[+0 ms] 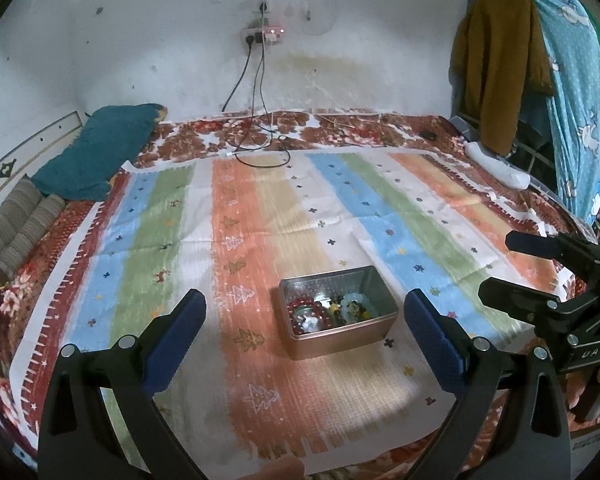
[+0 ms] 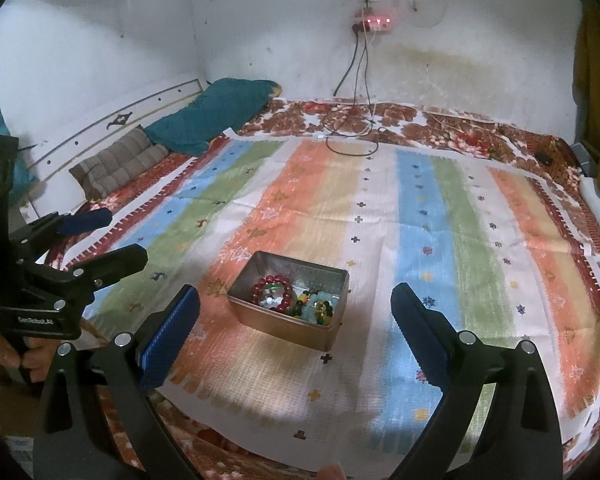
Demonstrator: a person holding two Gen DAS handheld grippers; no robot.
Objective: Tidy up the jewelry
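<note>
A rose-gold metal tin (image 1: pixel 342 341) (image 2: pixel 256 322) stands open on the striped cloth (image 1: pixel 260 208) (image 2: pixel 440 240). Inside lie a red bead bracelet (image 1: pixel 309 312) (image 2: pixel 273 293) and a pile of green, yellow and pale blue beads (image 1: pixel 350 306) (image 2: pixel 316 306). My left gripper (image 1: pixel 304 304) is open and empty, above the cloth just in front of the tin. My right gripper (image 2: pixel 296 300) is open and empty, held near the tin's front. The right gripper also shows at the right edge of the left wrist view (image 1: pixel 496 268), and the left gripper at the left edge of the right wrist view (image 2: pixel 116 236).
The cloth covers a bed with a floral blanket (image 1: pixel 340 128). A teal pillow (image 1: pixel 96 148) and a brown cushion (image 1: pixel 16 232) lie at the head. Cables (image 1: pixel 256 148) trail from a wall socket (image 1: pixel 264 34). Clothes (image 1: pixel 500 72) hang at the right.
</note>
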